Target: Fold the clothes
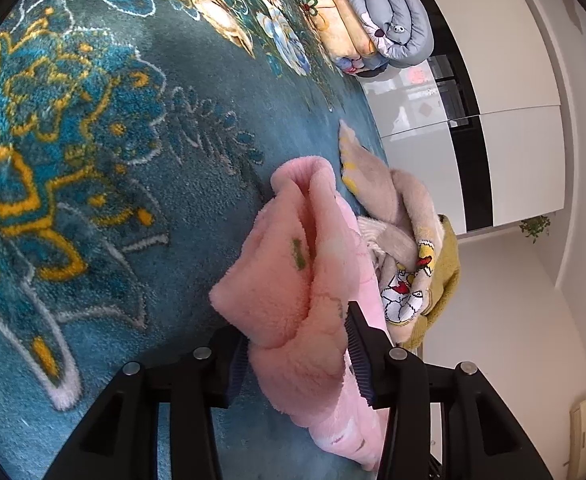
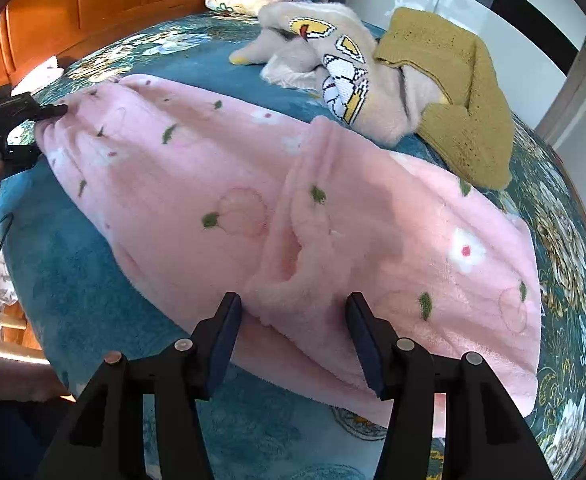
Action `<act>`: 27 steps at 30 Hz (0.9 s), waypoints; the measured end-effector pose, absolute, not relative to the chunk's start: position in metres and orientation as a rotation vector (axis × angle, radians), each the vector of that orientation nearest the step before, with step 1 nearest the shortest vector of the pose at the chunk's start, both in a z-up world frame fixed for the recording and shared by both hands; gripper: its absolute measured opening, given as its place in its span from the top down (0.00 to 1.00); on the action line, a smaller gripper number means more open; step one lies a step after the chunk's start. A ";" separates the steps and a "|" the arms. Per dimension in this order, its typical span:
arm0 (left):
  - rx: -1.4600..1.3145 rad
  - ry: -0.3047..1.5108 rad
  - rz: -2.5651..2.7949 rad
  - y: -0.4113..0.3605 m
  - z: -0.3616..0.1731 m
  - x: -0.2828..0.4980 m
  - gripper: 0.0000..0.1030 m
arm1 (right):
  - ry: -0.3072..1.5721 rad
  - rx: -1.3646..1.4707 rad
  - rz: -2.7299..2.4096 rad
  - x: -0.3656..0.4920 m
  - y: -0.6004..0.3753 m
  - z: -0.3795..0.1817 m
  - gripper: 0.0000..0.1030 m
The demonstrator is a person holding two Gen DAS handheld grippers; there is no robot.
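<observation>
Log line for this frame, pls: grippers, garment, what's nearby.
left gripper: shut on pink fleece garment | right gripper: open astride its near edge | beige sweater, mustard knit behind | fold not yet done

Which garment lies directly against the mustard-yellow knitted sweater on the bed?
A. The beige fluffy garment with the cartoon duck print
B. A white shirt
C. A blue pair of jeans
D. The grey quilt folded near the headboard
A: in the right wrist view the beige garment with the duck print lies bunched against the mustard-yellow sweater, partly overlapping it, behind the pink fleece.
</observation>
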State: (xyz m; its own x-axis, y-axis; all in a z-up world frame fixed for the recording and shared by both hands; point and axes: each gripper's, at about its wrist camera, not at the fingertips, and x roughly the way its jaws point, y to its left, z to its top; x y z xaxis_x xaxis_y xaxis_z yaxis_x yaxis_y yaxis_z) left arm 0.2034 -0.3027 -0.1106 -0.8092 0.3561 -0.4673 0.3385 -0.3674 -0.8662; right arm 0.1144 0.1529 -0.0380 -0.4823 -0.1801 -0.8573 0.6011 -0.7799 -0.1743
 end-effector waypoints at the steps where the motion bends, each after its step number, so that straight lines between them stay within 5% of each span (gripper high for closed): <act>1: -0.965 -1.760 2.399 -0.303 -0.111 0.203 0.53 | 0.624 1.248 -2.273 0.112 0.153 -0.038 0.52; 3: -0.961 -1.766 2.395 -0.304 -0.112 0.202 0.53 | 0.586 1.271 -2.270 0.107 0.155 -0.036 0.74; 5: -0.959 -1.766 2.394 -0.304 -0.112 0.201 0.53 | 0.495 1.277 -2.284 0.099 0.160 -0.025 0.86; 9: -0.959 -1.764 2.396 -0.304 -0.111 0.200 0.52 | 0.125 1.125 -2.366 0.085 0.182 0.035 0.88; 12: -0.959 -1.762 2.398 -0.303 -0.111 0.200 0.52 | 0.153 1.027 -2.351 0.097 0.163 0.049 0.88; 18: -0.968 -1.761 2.400 -0.303 -0.110 0.199 0.52 | 0.402 1.166 -2.233 0.114 0.110 -0.018 0.87; 21: -0.980 -1.763 2.409 -0.300 -0.109 0.197 0.52 | 0.481 1.192 -2.209 0.123 0.099 -0.044 0.78; 27: -1.002 -1.778 2.432 -0.297 -0.107 0.193 0.53 | 0.191 1.155 -2.130 0.123 0.127 -0.026 0.52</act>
State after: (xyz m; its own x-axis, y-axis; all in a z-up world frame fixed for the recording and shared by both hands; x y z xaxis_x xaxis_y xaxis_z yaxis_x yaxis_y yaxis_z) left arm 0.1925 -0.2967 -0.1074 -0.8002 0.3280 -0.5021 0.3790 -0.3721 -0.8473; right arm 0.1229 0.1272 -0.0256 -0.3605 -0.5063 -0.7834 0.6378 -0.7466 0.1890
